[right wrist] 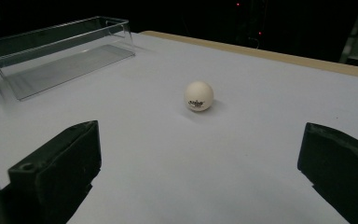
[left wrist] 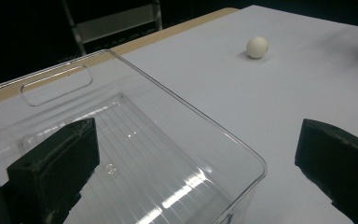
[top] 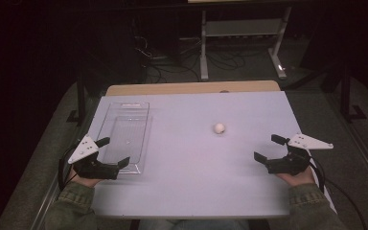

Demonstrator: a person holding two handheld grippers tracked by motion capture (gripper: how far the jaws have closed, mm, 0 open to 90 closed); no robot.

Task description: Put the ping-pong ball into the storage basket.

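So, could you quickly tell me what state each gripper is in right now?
Left gripper: open, holding nothing, by the clear tray.
Right gripper: open, holding nothing, apart from the white ball.

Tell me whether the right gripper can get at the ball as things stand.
Probably yes. The right gripper is open and points toward the white ball, with bare table between them. The clear tray sits well off to the side, out of the way.

Glossy clear plastic tray, matt ball
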